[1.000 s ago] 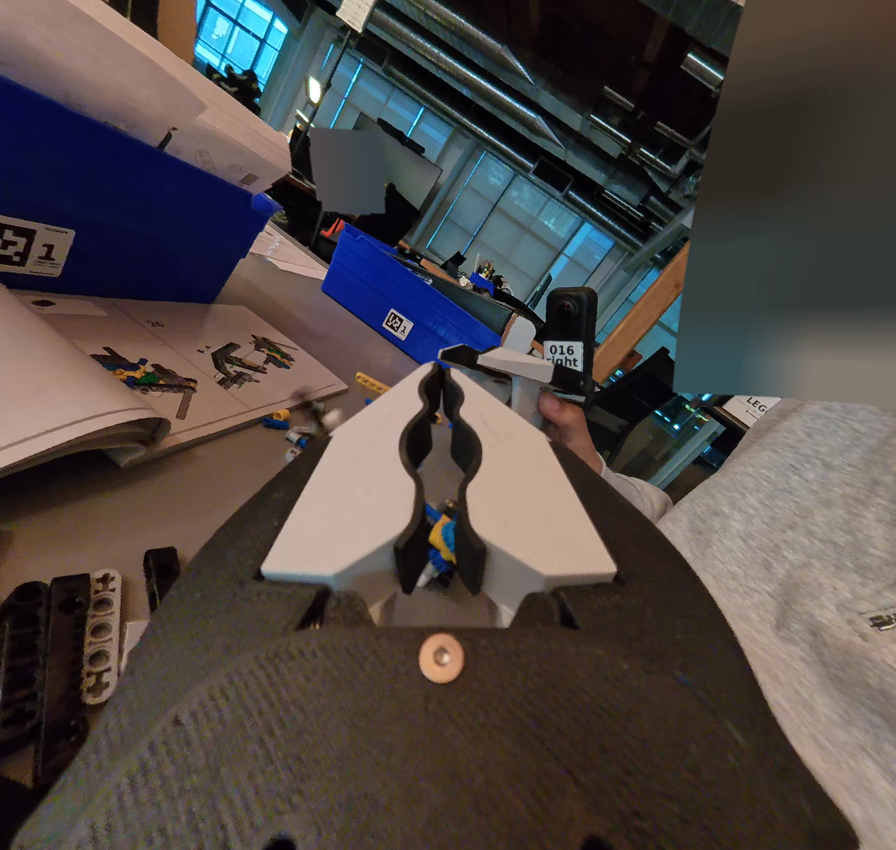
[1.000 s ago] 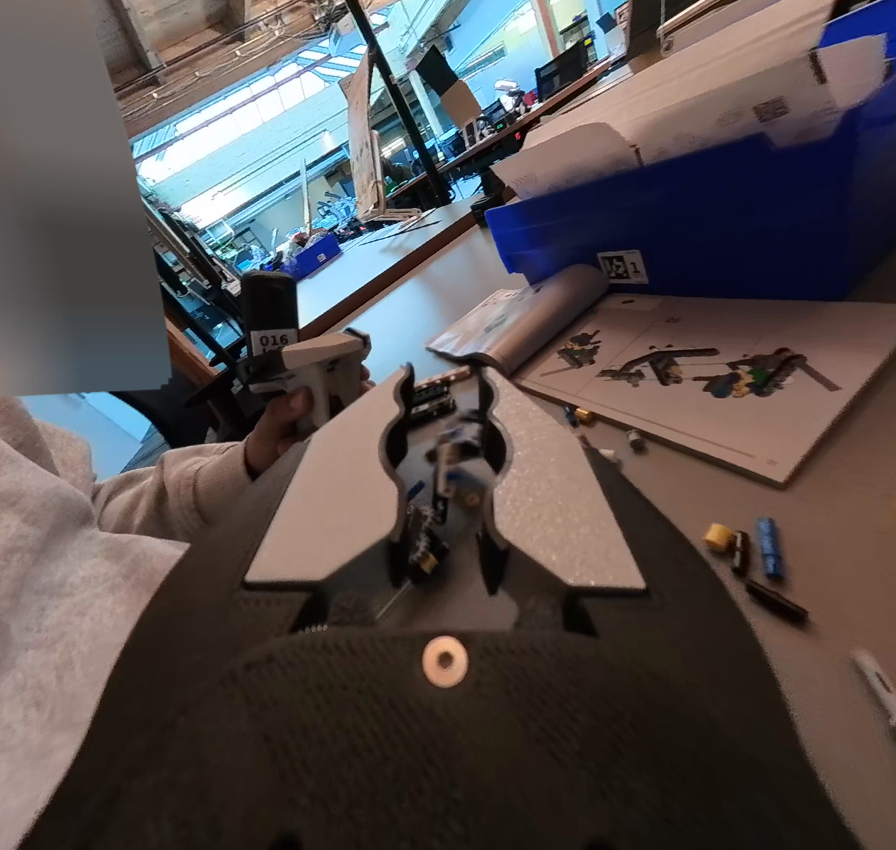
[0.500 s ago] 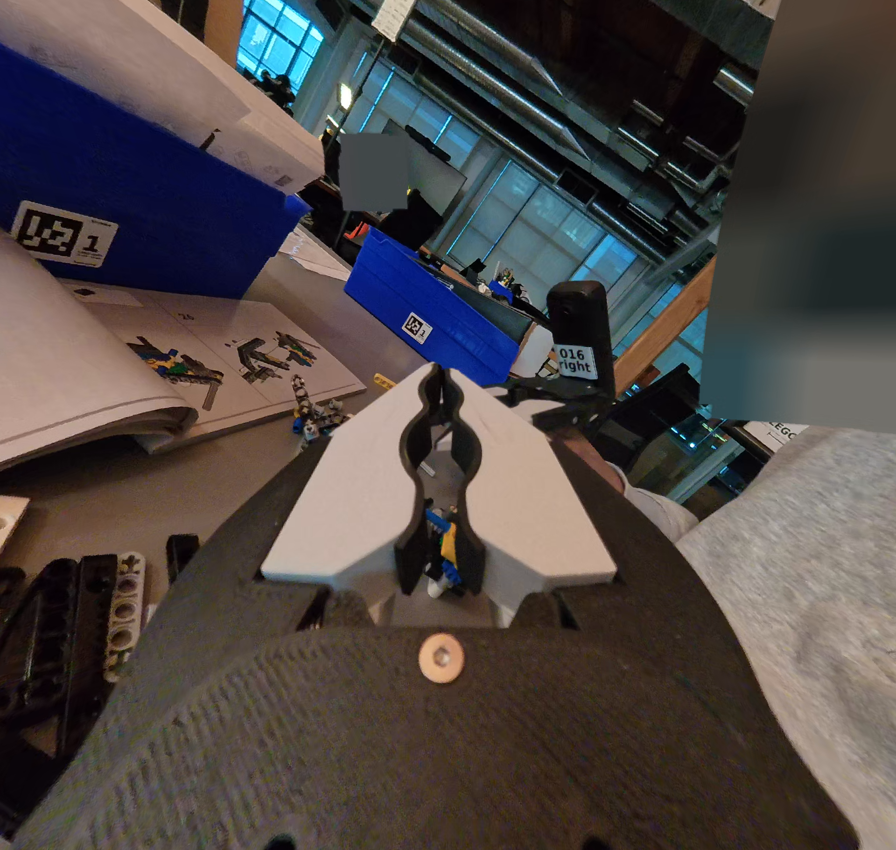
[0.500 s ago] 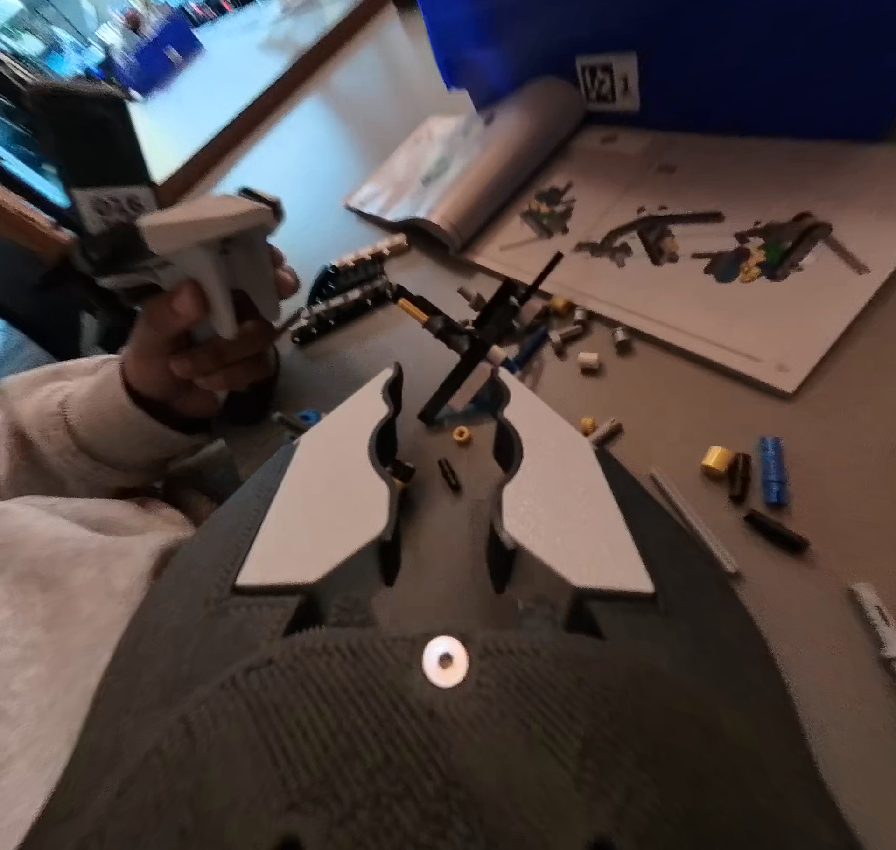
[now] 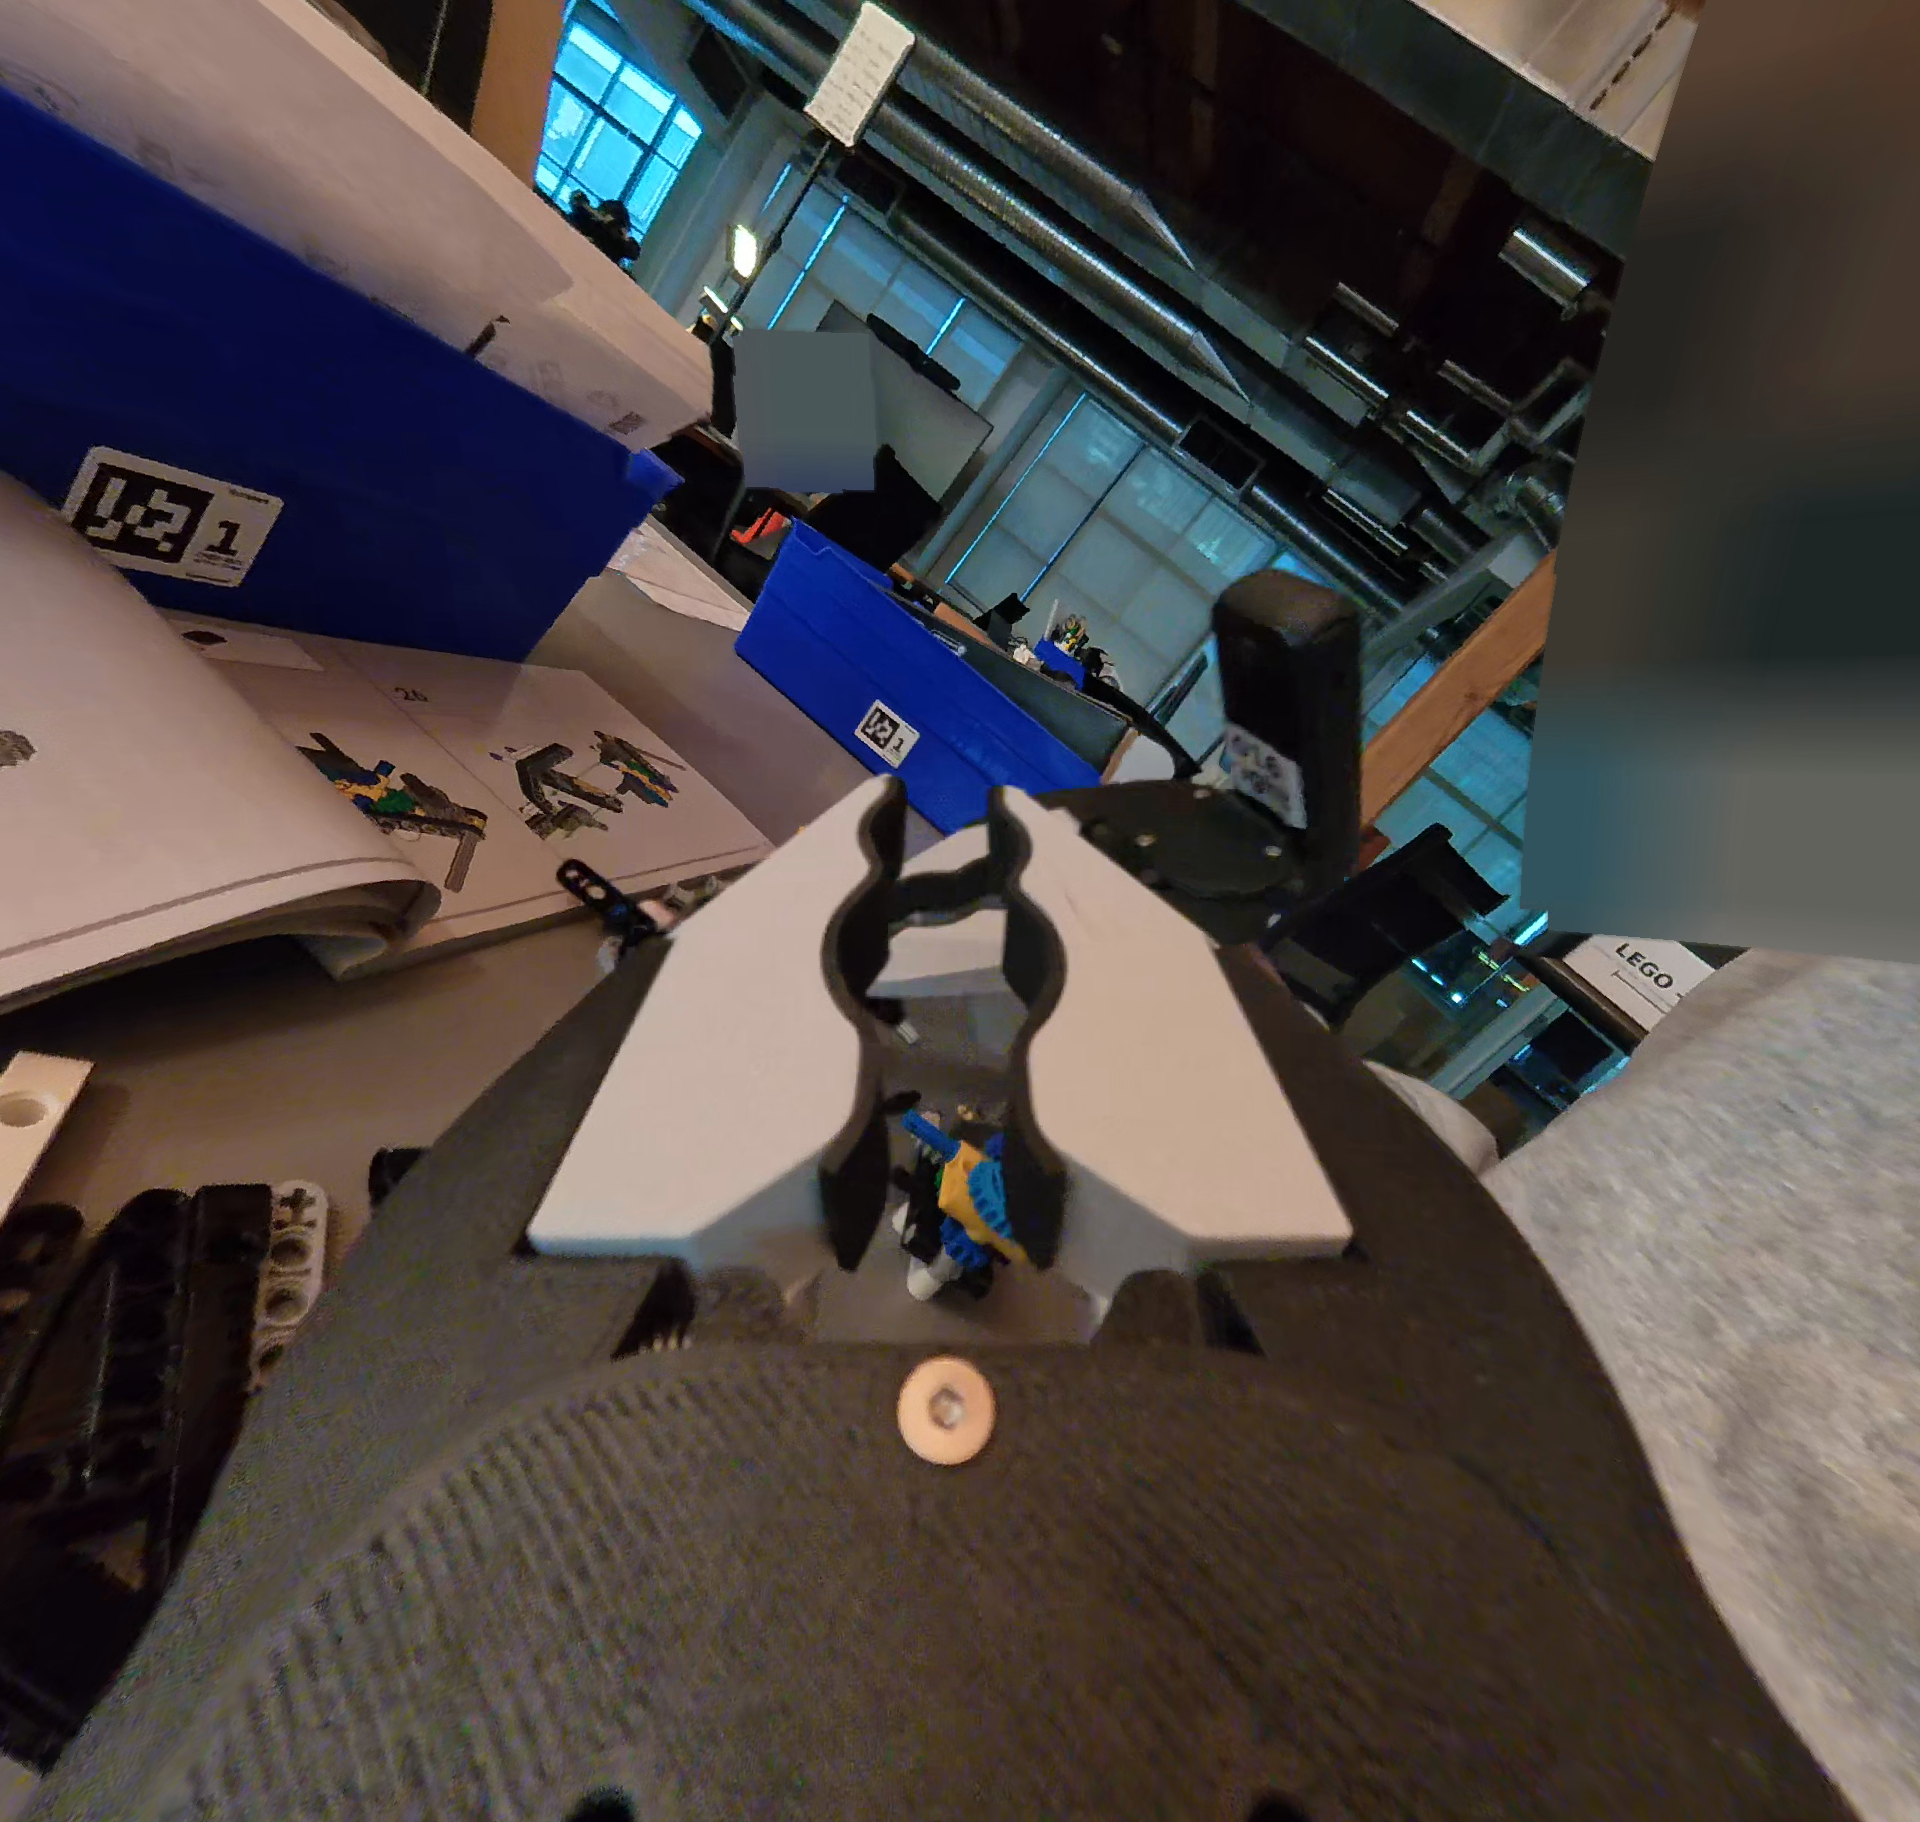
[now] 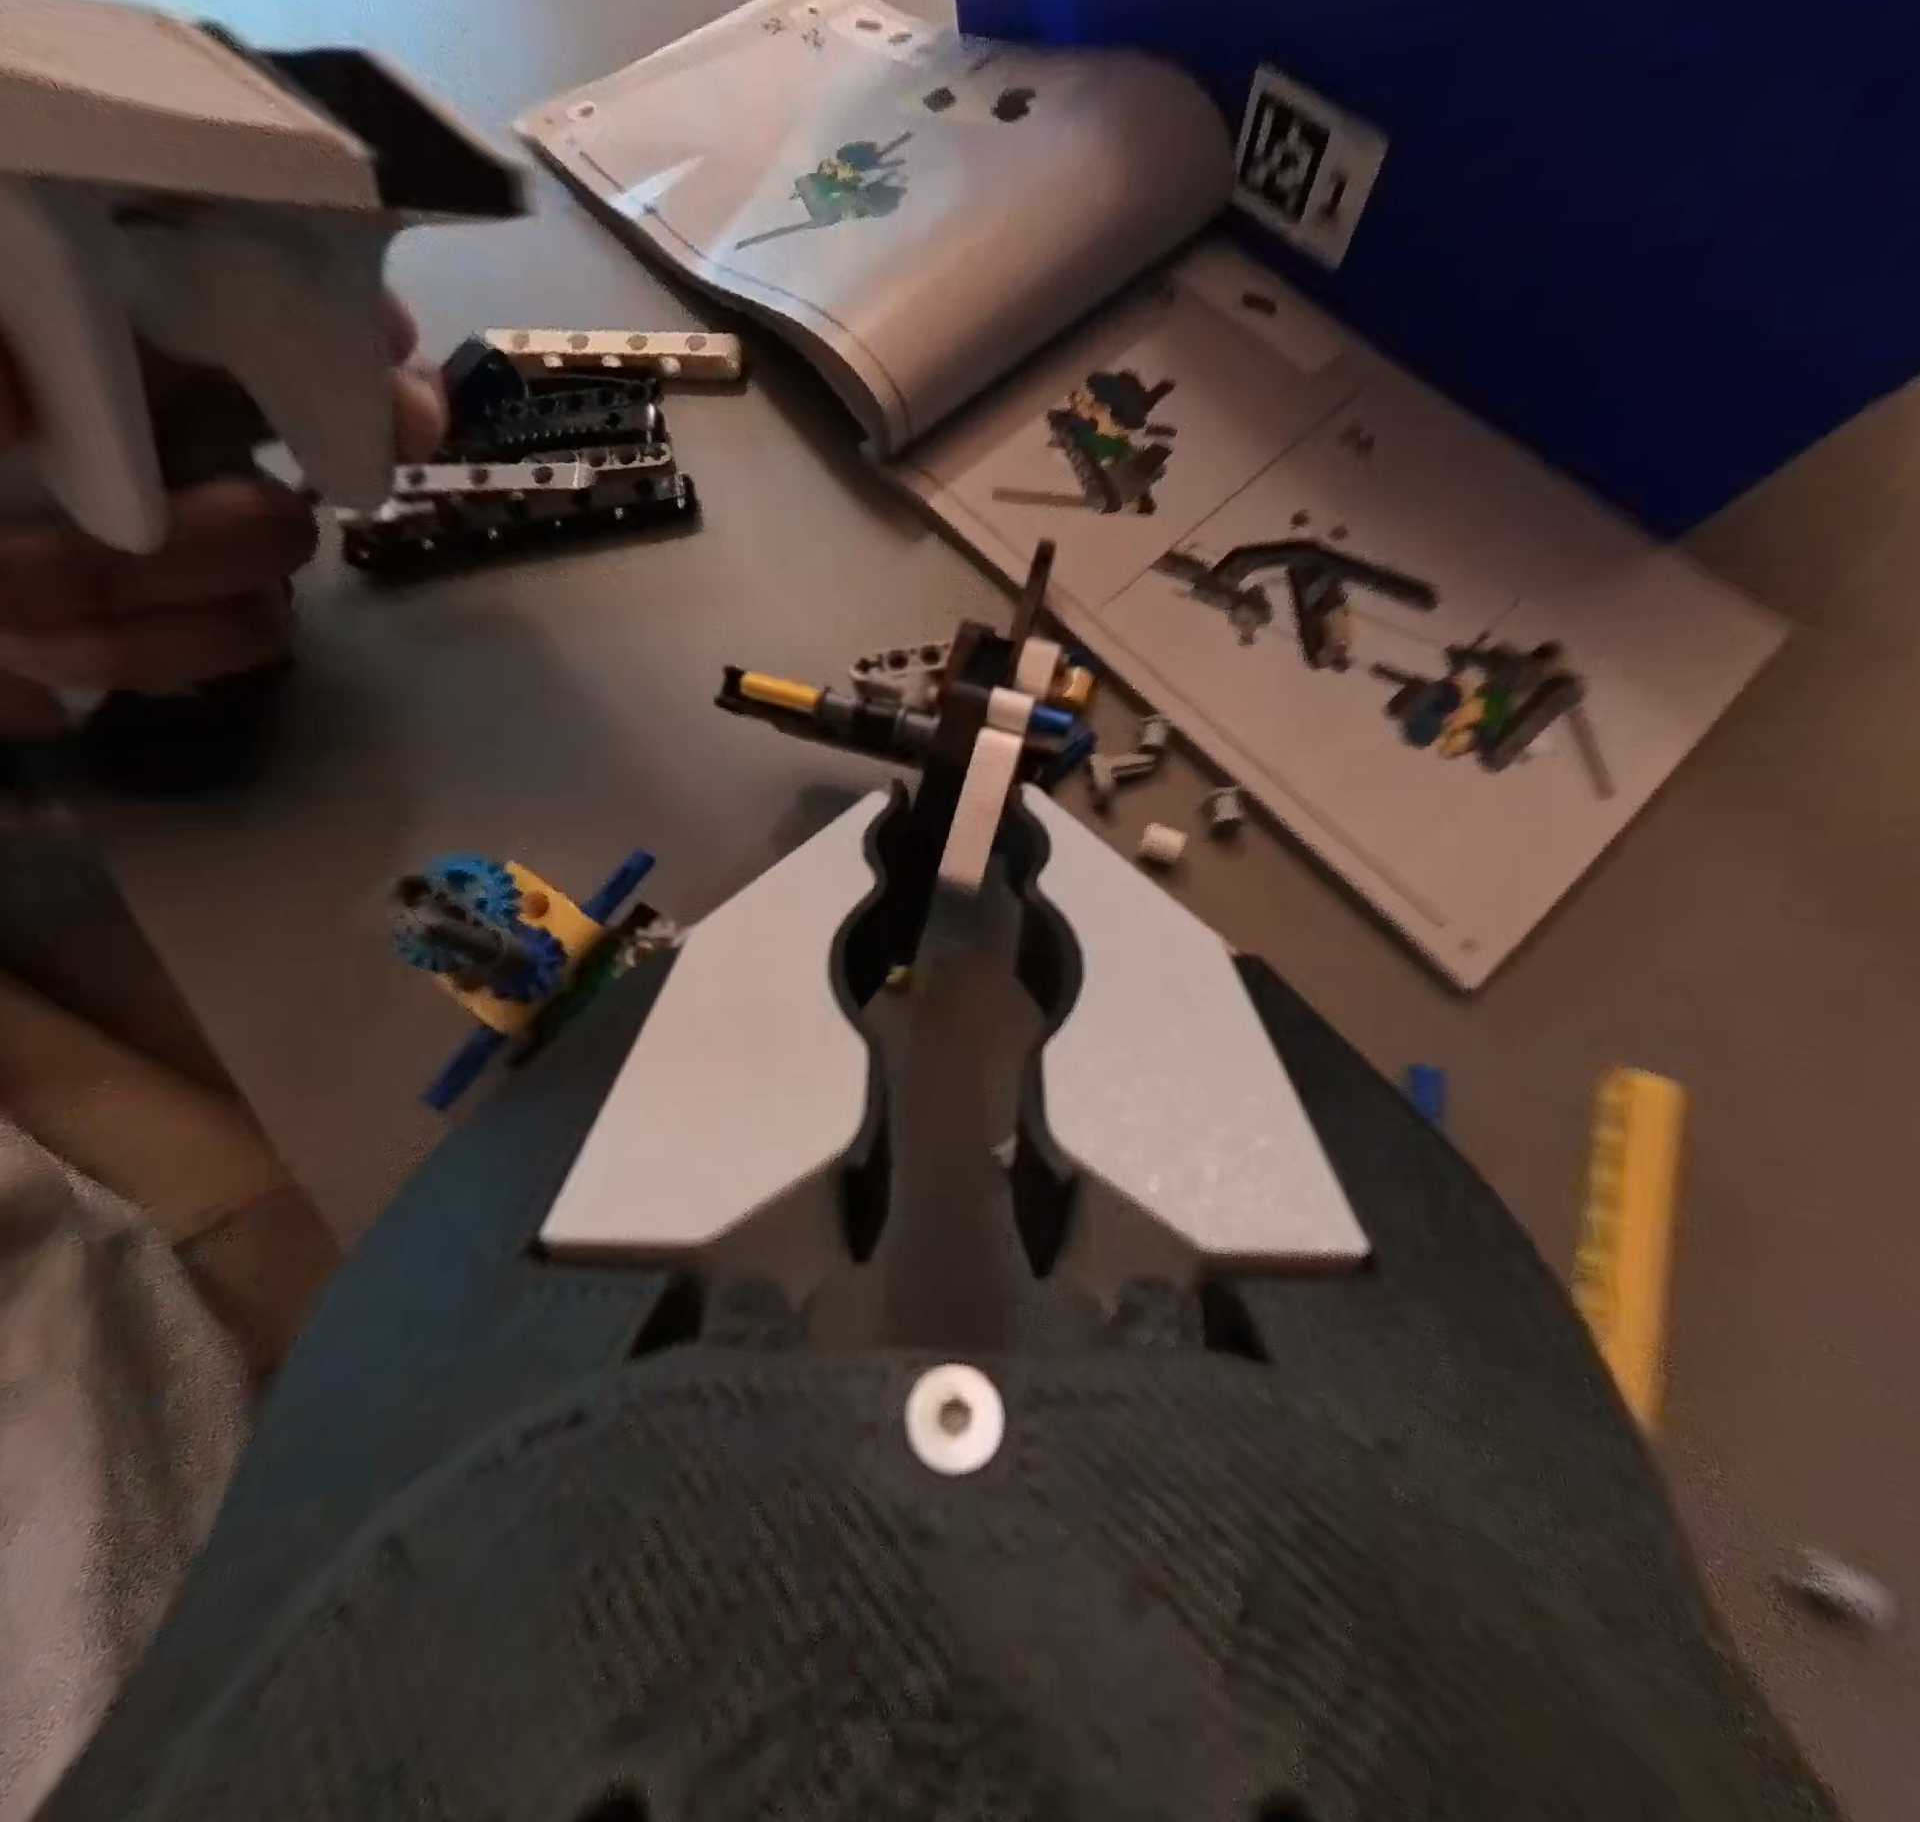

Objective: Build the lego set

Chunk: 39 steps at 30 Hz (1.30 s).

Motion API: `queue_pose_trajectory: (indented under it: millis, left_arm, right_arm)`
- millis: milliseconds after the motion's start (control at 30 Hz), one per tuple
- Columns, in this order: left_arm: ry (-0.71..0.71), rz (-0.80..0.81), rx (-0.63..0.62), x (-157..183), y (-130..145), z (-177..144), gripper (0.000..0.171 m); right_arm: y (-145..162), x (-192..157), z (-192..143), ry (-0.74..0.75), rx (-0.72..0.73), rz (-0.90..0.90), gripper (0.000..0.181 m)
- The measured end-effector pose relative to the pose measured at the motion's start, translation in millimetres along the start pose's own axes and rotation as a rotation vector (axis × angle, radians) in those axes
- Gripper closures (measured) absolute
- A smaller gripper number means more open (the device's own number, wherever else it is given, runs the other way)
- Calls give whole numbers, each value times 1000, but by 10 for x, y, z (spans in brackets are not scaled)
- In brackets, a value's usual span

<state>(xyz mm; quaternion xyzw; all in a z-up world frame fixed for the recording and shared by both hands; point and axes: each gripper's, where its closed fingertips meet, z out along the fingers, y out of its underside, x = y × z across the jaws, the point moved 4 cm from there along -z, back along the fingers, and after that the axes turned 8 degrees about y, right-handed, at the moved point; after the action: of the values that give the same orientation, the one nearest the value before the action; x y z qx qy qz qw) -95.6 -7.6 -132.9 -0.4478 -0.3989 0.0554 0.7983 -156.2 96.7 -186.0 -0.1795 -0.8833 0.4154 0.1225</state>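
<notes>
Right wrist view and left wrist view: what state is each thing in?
Left gripper: open, empty.
Black-and-white lego beam assembly: standing between the right gripper's fingertips.
Right gripper: narrowly apart, grip unclear.
Blue-gear, yellow-block lego subassembly: loose, in neither gripper.
Paper instruction booklet: open.

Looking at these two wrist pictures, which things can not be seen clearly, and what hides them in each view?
- Left wrist view: the small blue and yellow assembly deep in the left claw; the fingers cover its sides, so the grip is unclear.
- Left wrist view: the black beams are cut by the left edge.
- Right wrist view: the yellow piece is blurred and partly behind the claw body.
- Right wrist view: motion blur hides whether the right claw touches the black and white assembly.
</notes>
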Motion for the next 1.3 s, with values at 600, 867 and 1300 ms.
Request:
queue_pose_trajectory:
  millis: [600, 867, 1300]
  left_arm:
    - [94, 336, -352, 357, 221, 121, 107]
    - [276, 337, -517, 617, 496, 134, 126]
    - [285, 298, -541, 569, 521, 97, 140]
  right_arm:
    - [-529, -178, -884, -636, 61, -588, 165]
    - [-459, -293, -1017, -779, -13, -621, 165]
    - [-394, -294, -1058, -813, -46, -613, 165]
